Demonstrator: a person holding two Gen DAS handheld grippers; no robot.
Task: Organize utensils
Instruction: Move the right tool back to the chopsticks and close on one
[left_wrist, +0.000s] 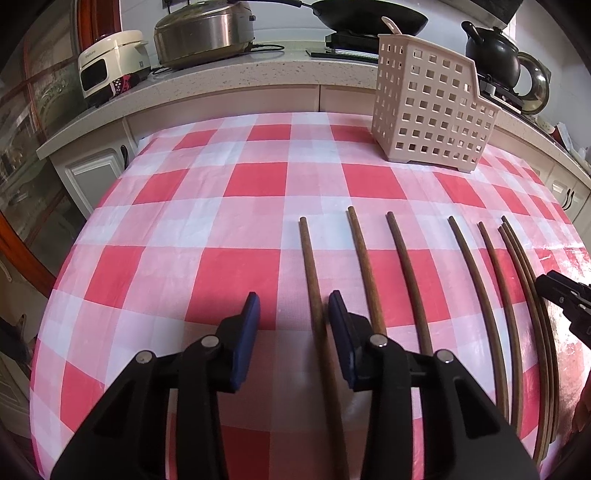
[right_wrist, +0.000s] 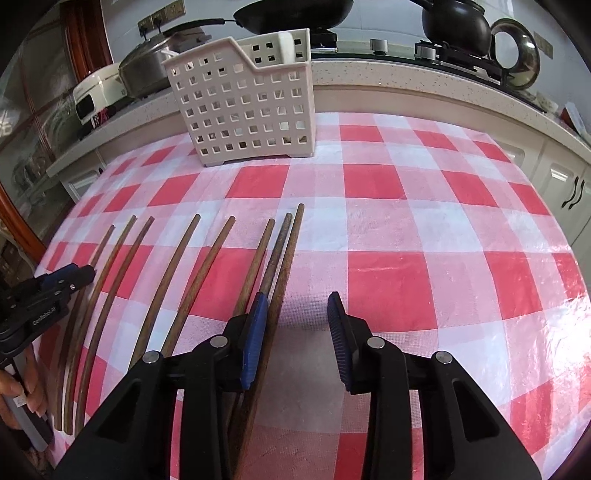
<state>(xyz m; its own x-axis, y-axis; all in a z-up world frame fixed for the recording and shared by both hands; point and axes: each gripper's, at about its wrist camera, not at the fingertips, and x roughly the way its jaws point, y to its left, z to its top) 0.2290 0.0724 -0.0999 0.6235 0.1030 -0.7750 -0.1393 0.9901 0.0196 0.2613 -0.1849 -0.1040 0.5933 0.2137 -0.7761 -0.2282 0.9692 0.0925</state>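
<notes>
Eight brown wooden chopsticks, lying flat on the red-and-white checked tablecloth, roughly parallel, tips pointing toward the far counter. Spread in a loose row, the rightmost three bunched close together, the others spaced apart. Beyond them, standing upright on the cloth, a beige perforated plastic utensil holder with a stepped rim.

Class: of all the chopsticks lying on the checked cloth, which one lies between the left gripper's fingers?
The leftmost chopstick, at the end of the row. It alone runs between the left gripper's open fingers, close to the right finger; every other stick lies outside them, further right.
</notes>
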